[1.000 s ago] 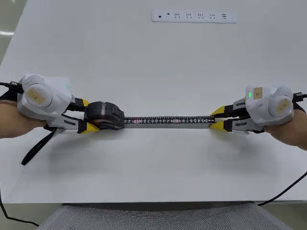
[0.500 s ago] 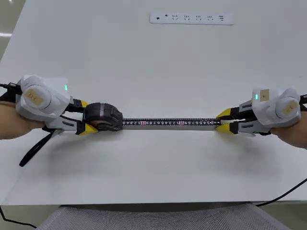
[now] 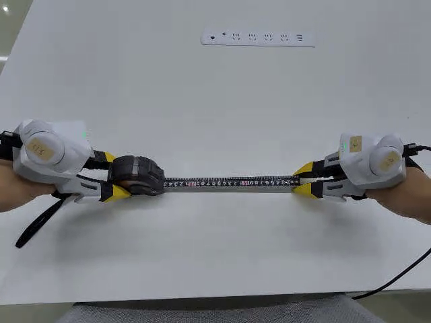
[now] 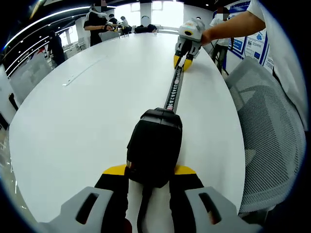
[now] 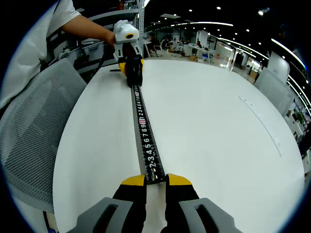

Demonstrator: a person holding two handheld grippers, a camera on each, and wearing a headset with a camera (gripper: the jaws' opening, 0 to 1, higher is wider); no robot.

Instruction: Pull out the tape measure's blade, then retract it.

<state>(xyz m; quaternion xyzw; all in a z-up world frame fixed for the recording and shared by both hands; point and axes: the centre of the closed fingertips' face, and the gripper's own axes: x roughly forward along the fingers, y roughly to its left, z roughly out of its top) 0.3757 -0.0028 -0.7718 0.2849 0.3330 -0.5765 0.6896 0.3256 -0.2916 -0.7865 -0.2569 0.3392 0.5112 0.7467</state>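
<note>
Jaws gripping tape measure (image 3: 137,176), blade (image 3: 229,182) tip — blade lying left-to-right

The left gripper (image 3: 118,176) and the right gripper (image 3: 301,180) share one build: a rounded white housing, black arms, and fingers (image 5: 133,180) tipped in yellow above pale grey slotted bases. Each housing carries a tan sticker (image 3: 42,146) with small markings too fine to read, and a small green light (image 3: 344,144). A black strap (image 3: 37,219) is attached to the left one, and a thin black cable (image 3: 397,272) to the right. The person wears a white short sleeve (image 5: 58,19).
</note>
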